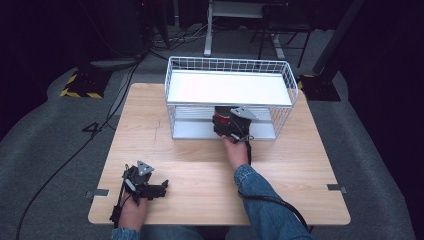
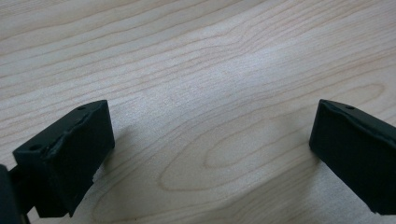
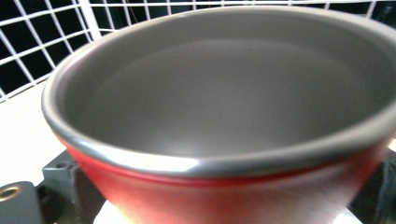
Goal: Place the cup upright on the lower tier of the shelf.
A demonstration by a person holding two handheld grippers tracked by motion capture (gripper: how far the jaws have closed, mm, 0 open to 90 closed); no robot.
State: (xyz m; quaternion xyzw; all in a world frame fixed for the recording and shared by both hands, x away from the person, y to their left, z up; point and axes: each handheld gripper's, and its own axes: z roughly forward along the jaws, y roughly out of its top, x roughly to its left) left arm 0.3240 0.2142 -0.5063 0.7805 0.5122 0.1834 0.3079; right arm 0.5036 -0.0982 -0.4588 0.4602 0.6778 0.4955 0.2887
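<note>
Fingers (image 3: 56, 175) clasp red bowl (image 3: 224, 112) beside rack (image 1: 230, 95).

The wire rack (image 1: 230, 97) stands at the far middle of the desk (image 1: 200, 165), its mesh sides and white top shelf (image 1: 227, 87) leaving only the low front opening as a way in. The right gripper (image 1: 231, 124) with its red bowl (image 3: 224, 140) takes up the middle of that opening. The near desk lies bare between the left gripper's (image 1: 145, 182) spread fingers (image 2: 65, 158).
</note>
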